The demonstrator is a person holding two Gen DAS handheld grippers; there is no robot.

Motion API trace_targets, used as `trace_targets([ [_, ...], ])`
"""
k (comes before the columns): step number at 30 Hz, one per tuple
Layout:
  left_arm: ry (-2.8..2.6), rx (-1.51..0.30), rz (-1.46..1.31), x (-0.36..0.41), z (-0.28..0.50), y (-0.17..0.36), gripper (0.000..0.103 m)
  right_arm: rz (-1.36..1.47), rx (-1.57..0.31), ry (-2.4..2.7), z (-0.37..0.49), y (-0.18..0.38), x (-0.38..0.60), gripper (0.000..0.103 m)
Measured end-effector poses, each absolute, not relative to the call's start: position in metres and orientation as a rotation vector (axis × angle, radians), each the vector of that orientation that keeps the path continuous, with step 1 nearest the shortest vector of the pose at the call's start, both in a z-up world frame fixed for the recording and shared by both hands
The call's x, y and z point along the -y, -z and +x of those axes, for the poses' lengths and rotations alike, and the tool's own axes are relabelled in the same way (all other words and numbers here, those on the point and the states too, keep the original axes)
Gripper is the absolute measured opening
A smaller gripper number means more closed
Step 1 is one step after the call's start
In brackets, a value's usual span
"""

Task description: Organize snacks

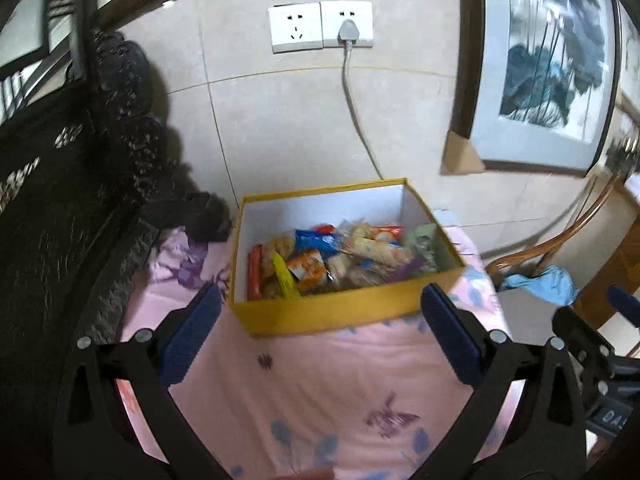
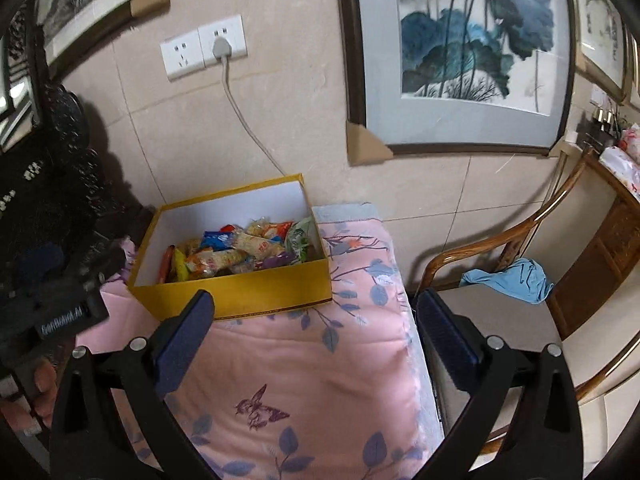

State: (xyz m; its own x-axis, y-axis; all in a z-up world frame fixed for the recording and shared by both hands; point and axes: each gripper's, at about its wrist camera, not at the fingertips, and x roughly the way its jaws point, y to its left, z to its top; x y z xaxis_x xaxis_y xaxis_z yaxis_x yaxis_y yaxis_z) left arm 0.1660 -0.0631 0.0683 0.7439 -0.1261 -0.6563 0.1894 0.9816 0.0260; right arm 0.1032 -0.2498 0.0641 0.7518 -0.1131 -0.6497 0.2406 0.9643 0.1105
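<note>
A yellow box (image 1: 320,316) with white inner walls stands on a pink flowered cloth (image 1: 320,392), holding several wrapped snacks (image 1: 332,258). My left gripper (image 1: 320,300) hovers just in front of the box, its blue-padded fingers (image 1: 188,332) spread wide with nothing between them. In the right wrist view the same box (image 2: 256,292) sits ahead and left, snacks (image 2: 240,252) inside. My right gripper (image 2: 312,304) is open and empty, over the cloth (image 2: 304,360) near the box's right front corner. The right gripper's body (image 1: 600,360) shows at the left view's right edge.
A tiled wall with sockets and a plugged grey cable (image 1: 352,92) rises behind the box. Dark carved furniture (image 1: 60,200) stands left. A framed lotus painting (image 2: 460,52) leans on the wall. A wooden chair (image 2: 520,320) with a blue rag (image 2: 508,278) stands right.
</note>
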Motion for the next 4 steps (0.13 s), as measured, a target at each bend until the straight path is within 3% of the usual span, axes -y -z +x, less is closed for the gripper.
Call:
trace_targets([
  [4, 0.178, -0.706, 0.119, 0.062, 0.145, -0.074, 0.101, 0.147, -0.674, 0.255, 0.081, -0.08, 0.243, 0.102],
])
